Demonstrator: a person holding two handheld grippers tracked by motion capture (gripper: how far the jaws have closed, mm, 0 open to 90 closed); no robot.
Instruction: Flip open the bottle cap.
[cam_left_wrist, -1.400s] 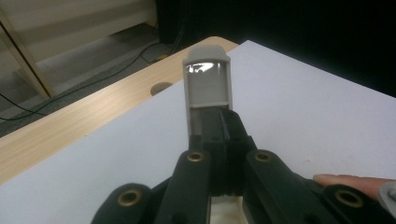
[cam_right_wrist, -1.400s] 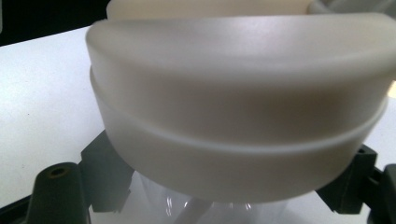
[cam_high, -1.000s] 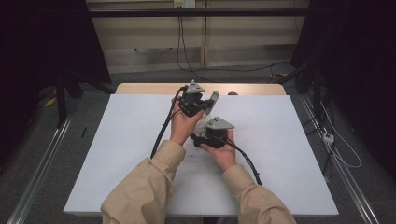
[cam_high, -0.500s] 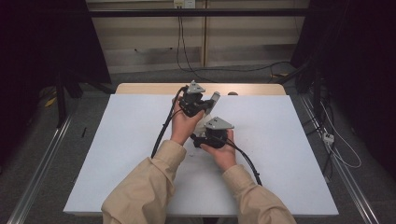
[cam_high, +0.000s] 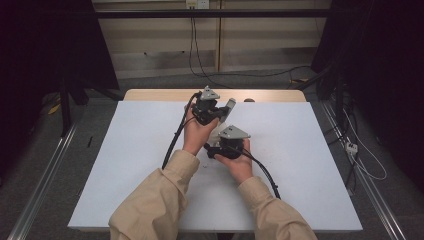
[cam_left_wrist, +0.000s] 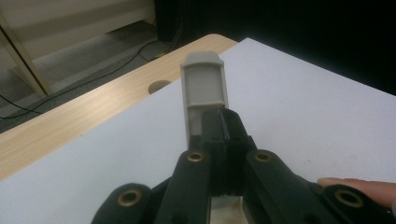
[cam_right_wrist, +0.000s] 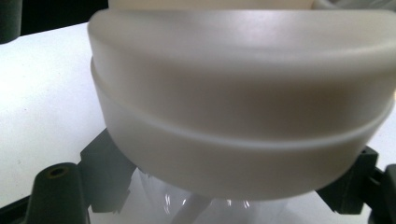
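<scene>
1. Sitting near the centre of the high view: a white tabletop (cam_high: 125, 165) with a light wooden strip along its far edge, both forearms in beige sleeves entering from the bottom.
2. Gripping the left claw (cam_high: 219, 112) just above centre of the high view, tilted toward the upper right; in the left gripper view (cam_left_wrist: 219, 135), closing narrowly on a flat grey rounded-top piece (cam_left_wrist: 204, 88) standing up between the black jaws.
3. Showing that same grey piece (cam_high: 230, 104) in the high view as a small tab poking out just right of the left claw.
4. Holding the right claw (cam_high: 212, 148) slightly below and right of the left one, pointing left, the two nearly touching.
5. Looming across the right gripper view: a translucent whitish rounded container (cam_right_wrist: 243, 107) with a ridge around it, sitting between the black jaws at lower left and lower right, apparently clasped by the wide-spread claw, clear plastic glinting beneath.
</scene>
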